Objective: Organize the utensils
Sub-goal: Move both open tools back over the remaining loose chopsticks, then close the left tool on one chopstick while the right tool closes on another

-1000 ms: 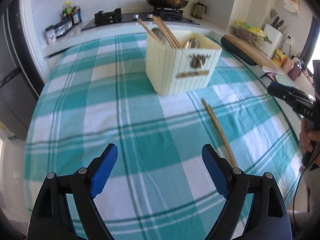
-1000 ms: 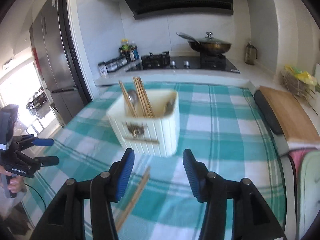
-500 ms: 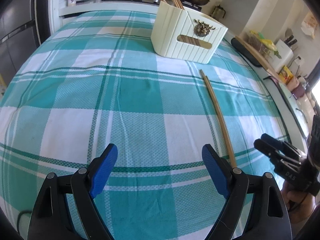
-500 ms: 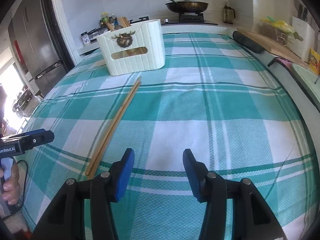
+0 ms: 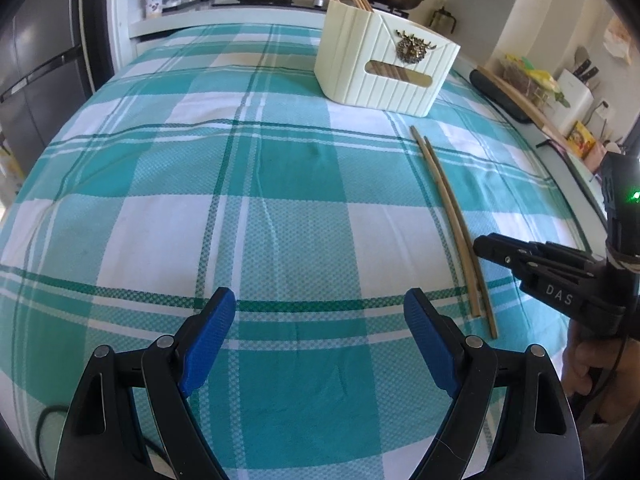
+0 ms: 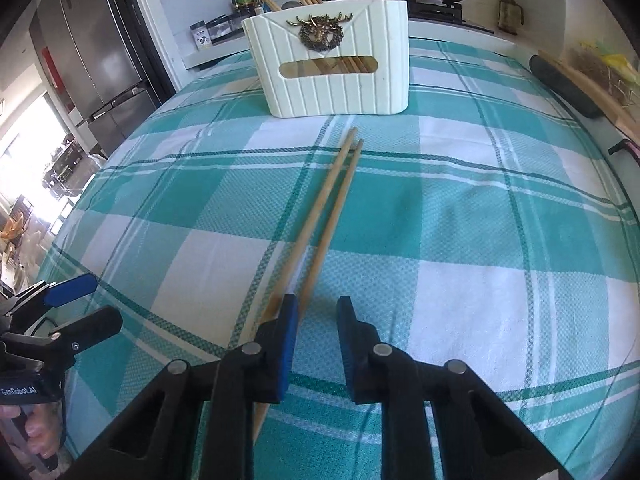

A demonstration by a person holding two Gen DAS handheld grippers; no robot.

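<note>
left gripper [image 5: 319, 322]: we're holding it spread wide, gripping nothing, above the cloth [image 5: 256, 184]
right gripper [image 6: 316, 312]: we're keeping it narrowly parted, empty, low over the chopsticks' near ends
chopsticks [image 6: 326, 208]: lying side by side on the cloth, tips near the holder [image 6: 332, 60]

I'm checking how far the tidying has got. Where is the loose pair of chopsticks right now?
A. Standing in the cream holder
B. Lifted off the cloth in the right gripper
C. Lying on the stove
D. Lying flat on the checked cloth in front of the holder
D: the chopsticks lie side by side on the checked cloth, short of the cream holder, with the right gripper low at their near ends, not closed on them.
</note>
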